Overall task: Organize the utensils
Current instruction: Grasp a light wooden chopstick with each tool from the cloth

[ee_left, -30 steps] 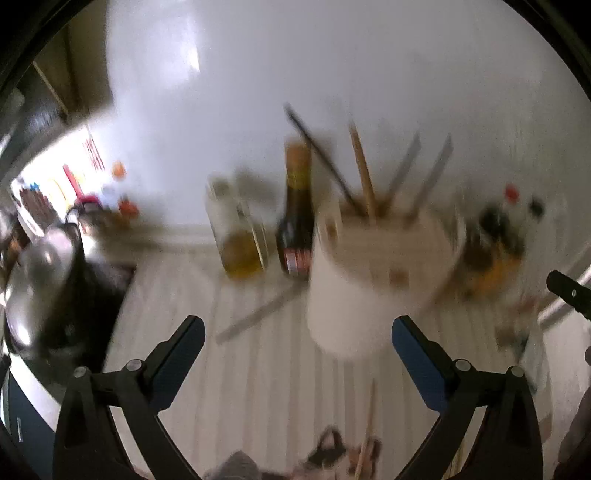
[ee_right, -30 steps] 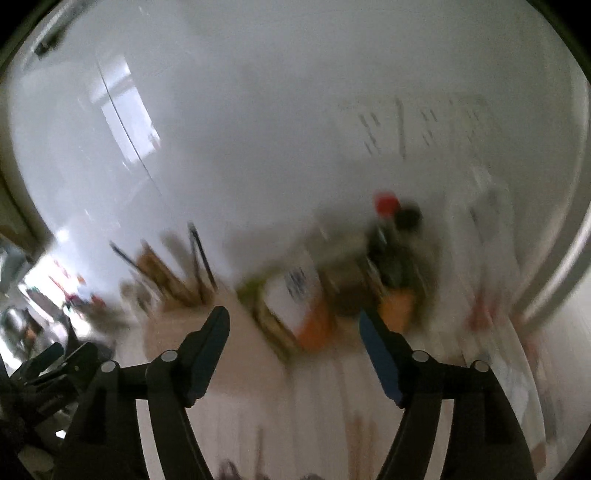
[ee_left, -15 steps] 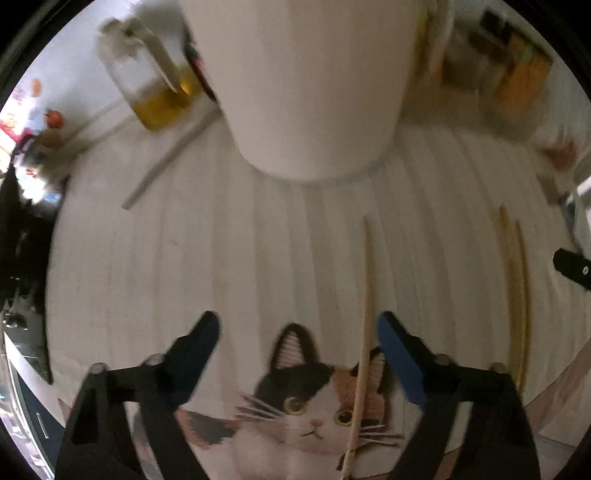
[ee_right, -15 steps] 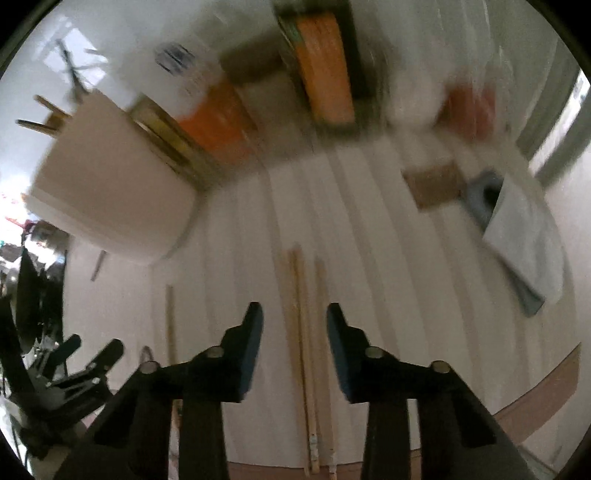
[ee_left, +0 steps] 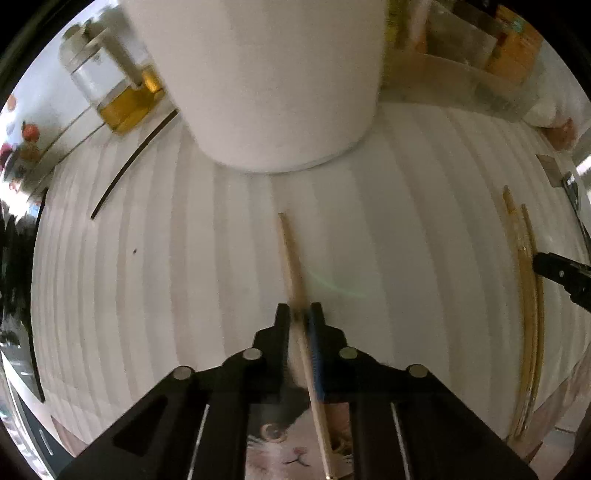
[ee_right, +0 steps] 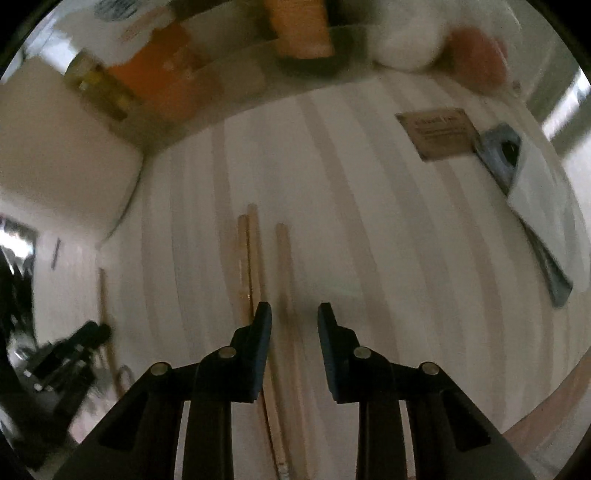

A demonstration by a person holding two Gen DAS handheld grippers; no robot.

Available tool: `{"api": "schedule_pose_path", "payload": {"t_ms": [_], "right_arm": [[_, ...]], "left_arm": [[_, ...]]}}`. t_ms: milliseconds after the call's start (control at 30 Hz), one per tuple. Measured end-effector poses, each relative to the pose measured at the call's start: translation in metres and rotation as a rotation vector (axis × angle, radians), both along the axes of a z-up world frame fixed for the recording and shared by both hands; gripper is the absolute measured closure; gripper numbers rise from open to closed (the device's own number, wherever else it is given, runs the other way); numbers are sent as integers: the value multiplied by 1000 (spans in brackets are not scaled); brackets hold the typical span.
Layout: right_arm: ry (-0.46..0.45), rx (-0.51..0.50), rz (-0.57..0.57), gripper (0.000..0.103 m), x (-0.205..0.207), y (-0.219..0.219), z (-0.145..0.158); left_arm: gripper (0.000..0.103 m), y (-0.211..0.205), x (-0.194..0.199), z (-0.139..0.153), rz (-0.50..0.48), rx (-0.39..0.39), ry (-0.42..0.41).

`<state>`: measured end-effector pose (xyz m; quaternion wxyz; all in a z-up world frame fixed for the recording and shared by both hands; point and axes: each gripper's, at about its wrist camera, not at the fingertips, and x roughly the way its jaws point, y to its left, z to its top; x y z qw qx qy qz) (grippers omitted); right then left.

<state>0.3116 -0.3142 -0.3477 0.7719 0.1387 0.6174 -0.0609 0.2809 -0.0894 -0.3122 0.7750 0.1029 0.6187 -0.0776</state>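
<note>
The left gripper (ee_left: pixel 300 314) has just closed on a chopstick (ee_left: pixel 290 251) lying on the mat (ee_left: pixel 184 277) before the white holder (ee_left: pixel 269 92). The right gripper (ee_right: pixel 294 317) (jaws narrowing, nothing pinched yet) straddles another stick (ee_right: pixel 283 266). Next, I judge: finish that pinch, lift both, drop them in the holder.

1. Setting: home kitchen
2. Glass oil bottle (ee_left: pixel 114 88), part full of amber liquid, stands at the wall
3. Wooden chopsticks (ee_right: pixel 251 266) lie loose on the white striped tabletop (ee_left: pixel 406 229)
4. White utensil pot (ee_left: pixel 273 81) stands beside orange-labelled condiment containers (ee_right: pixel 299 26), blurred
</note>
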Motion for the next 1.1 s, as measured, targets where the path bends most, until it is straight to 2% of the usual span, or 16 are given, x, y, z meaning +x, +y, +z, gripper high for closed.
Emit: {"api": "schedule_pose_path", "payload": {"t_ms": [67, 100, 167, 200, 267, 367, 467, 633, 733, 767, 867, 1000, 1100], "right_arm": [[14, -76, 29, 93, -1, 6, 1], [19, -90, 35, 96, -2, 6, 1], [31, -76, 31, 96, -6, 2, 1], [43, -67, 24, 96, -8, -1, 2], [57, -53, 13, 97, -14, -8, 3], [75, -37, -2, 97, -25, -19, 4], [87, -18, -8, 97, -35, -28, 5], [98, -15, -2, 96, -36, -33, 5], [107, -39, 14, 96, -39, -32, 5], [108, -53, 27, 96, -37, -30, 6], [115, -89, 47, 96, -31, -24, 7], [113, -109, 57, 96, -29, -17, 8], [128, -65, 52, 96, -37, -15, 5]], "left_arm": [[97, 8, 0, -1, 18, -14, 15], [97, 12, 0, 0, 21, -25, 29], [95, 25, 1, 2, 58, -85, 66], [94, 36, 1, 5, 96, -152, 98], [89, 50, 0, 8, 139, -217, 133], [75, 61, -4, 12, 156, -201, 117], [75, 59, -8, 7, 144, -168, 125], [74, 32, -11, 7, 103, -144, 107], [75, 15, -4, 3, 48, -82, 72], [76, 8, -4, 3, 35, -63, 59], [95, -6, -8, 6, 22, -62, 35], [98, -10, -13, 6, 26, -42, 40], [98, -5, -12, 3, 36, -47, 76]]}}
